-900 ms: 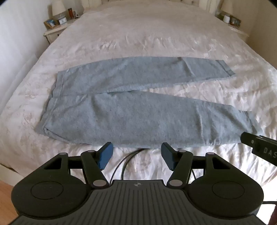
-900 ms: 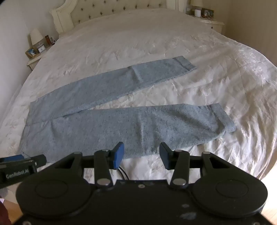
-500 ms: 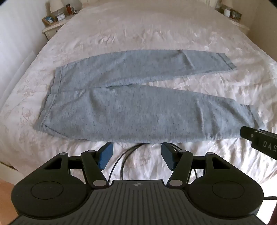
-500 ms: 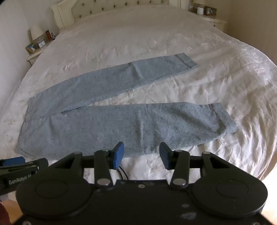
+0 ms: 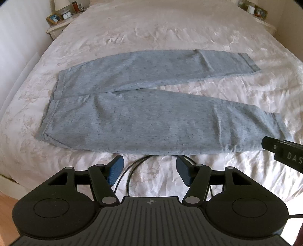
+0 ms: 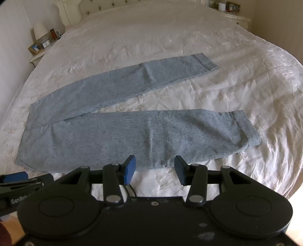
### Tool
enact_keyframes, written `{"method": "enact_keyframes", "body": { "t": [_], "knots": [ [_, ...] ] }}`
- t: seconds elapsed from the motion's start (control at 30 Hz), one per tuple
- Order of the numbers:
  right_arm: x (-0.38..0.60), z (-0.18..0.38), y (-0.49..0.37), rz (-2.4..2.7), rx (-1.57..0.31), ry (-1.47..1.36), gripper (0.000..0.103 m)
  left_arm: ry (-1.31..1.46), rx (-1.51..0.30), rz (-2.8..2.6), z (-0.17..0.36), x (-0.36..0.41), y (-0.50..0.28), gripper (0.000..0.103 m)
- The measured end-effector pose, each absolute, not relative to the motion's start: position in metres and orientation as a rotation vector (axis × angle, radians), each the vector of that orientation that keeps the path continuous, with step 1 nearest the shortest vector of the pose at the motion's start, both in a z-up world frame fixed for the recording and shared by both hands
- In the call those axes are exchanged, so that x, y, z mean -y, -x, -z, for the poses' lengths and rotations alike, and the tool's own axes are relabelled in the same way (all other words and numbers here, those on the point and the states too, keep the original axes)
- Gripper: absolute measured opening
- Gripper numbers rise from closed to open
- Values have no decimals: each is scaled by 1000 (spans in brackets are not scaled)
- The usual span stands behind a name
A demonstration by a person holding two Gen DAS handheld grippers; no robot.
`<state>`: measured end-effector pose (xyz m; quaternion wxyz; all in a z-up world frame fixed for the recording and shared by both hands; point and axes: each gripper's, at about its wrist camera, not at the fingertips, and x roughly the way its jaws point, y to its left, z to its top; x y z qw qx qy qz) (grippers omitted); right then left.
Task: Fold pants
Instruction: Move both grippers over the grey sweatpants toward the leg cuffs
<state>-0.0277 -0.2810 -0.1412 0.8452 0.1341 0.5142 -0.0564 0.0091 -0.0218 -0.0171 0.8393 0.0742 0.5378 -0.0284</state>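
Grey-blue pants (image 5: 151,121) lie flat on the white bed, waistband at the left, both legs spread apart toward the right. They also show in the right wrist view (image 6: 117,132). My left gripper (image 5: 149,170) is open and empty, hovering just short of the near leg's front edge. My right gripper (image 6: 153,168) is open and empty over the near leg's front edge, around mid-leg. The right gripper's side shows at the right of the left wrist view (image 5: 284,151). The left gripper's tip shows at the left of the right wrist view (image 6: 17,179).
The white bedspread (image 5: 161,34) covers a wide bed. A black cable (image 5: 132,170) loops on the bed below the left gripper. Nightstands with a lamp and frames stand at the far left (image 6: 40,45) and far right (image 6: 231,9). Wooden floor (image 5: 5,204) lies beyond the bed's front edge.
Both grippers have moved forward toward the pants, which now look larger and closer. Both stay open.
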Motion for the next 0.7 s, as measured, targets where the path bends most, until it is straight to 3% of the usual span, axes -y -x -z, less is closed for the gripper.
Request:
{"method": "enact_keyframes", "body": {
  "t": [0.7],
  "knots": [
    [306,150,2,57,-1100,-311,48,-98,-1171,-76,21,26,-29,60]
  ]
}}
